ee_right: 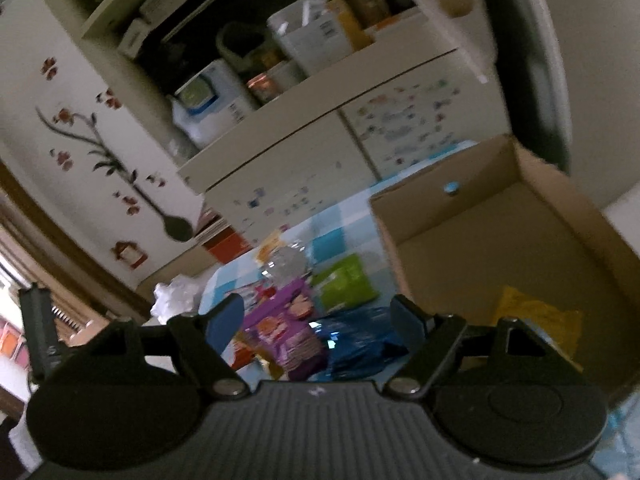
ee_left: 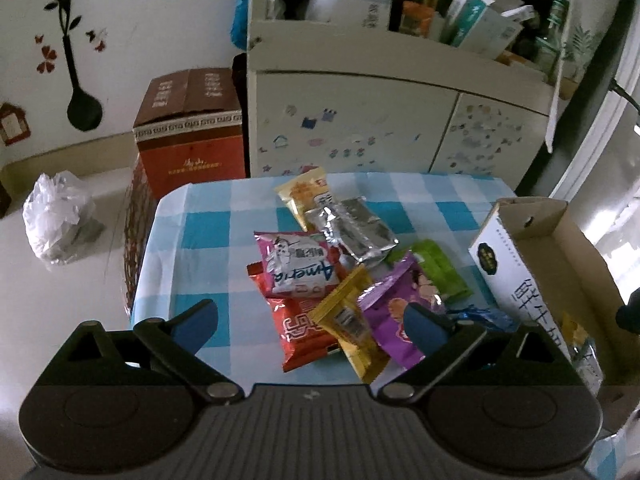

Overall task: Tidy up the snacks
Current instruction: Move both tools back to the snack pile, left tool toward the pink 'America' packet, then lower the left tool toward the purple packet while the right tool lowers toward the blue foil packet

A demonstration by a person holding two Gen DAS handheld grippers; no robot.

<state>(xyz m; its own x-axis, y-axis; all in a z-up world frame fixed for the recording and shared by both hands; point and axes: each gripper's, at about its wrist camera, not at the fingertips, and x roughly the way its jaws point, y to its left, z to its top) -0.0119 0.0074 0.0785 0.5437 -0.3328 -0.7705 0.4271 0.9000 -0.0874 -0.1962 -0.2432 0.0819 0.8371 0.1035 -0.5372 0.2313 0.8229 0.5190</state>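
A pile of snack packets lies on the blue checked tablecloth (ee_left: 200, 240): a pink packet (ee_left: 298, 262), a red one (ee_left: 298, 328), a yellow one (ee_left: 350, 320), a purple one (ee_left: 390, 304), a green one (ee_left: 438, 270), a silver one (ee_left: 354, 230) and a blue one (ee_left: 484, 316). A cardboard box (ee_left: 560, 248) stands to the right with a yellow packet (ee_right: 536, 316) inside. My left gripper (ee_left: 310, 320) is open above the near side of the pile. My right gripper (ee_right: 316, 322) is open and empty, over the blue packet (ee_right: 356, 340) and purple packet (ee_right: 288, 332).
A white cabinet (ee_left: 360, 120) with stickers and cluttered shelves stands behind the table. A red-brown carton (ee_left: 188, 128) and a crumpled plastic bag (ee_left: 56, 216) sit on the floor to the left. The table's left edge (ee_left: 148, 260) drops off to the floor.
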